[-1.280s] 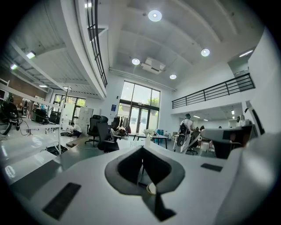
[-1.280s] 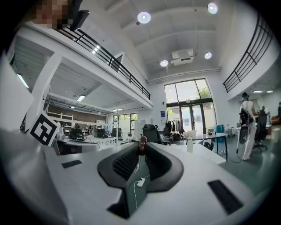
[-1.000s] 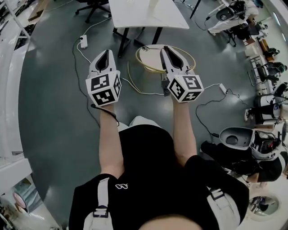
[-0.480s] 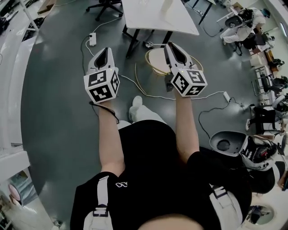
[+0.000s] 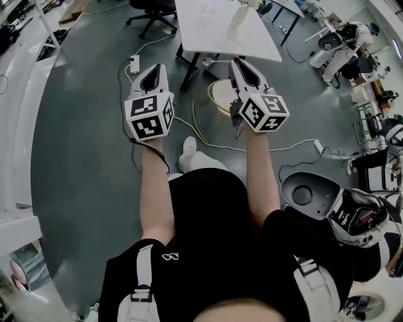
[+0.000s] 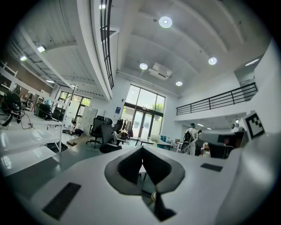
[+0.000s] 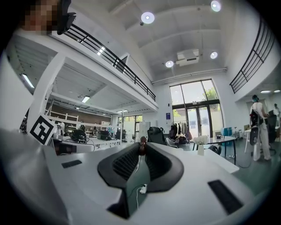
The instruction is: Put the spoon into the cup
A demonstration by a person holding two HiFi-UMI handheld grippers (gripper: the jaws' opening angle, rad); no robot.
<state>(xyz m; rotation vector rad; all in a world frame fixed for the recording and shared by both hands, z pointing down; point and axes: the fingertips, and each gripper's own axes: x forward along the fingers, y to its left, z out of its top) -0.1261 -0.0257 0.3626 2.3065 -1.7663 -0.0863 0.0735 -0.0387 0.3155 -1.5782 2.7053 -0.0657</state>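
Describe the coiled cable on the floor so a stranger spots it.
Find the white table; by its legs, beyond the right gripper, the coiled cable lies on the grey floor. It alone forms a yellow ring; nearby cords are thin and white.

Bright, even light falls from round white ceiling lamps (image 6: 165, 21) above the tall glass window wall (image 6: 145, 115), which glares mildly. Soft shadows; fisheye bending, dark corners; the white left gripper (image 6: 141, 148) blurs up close.

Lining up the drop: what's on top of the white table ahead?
On the table, a white vase and a small clear thing, possibly the cup. No spoon shows; the far end is out of view.
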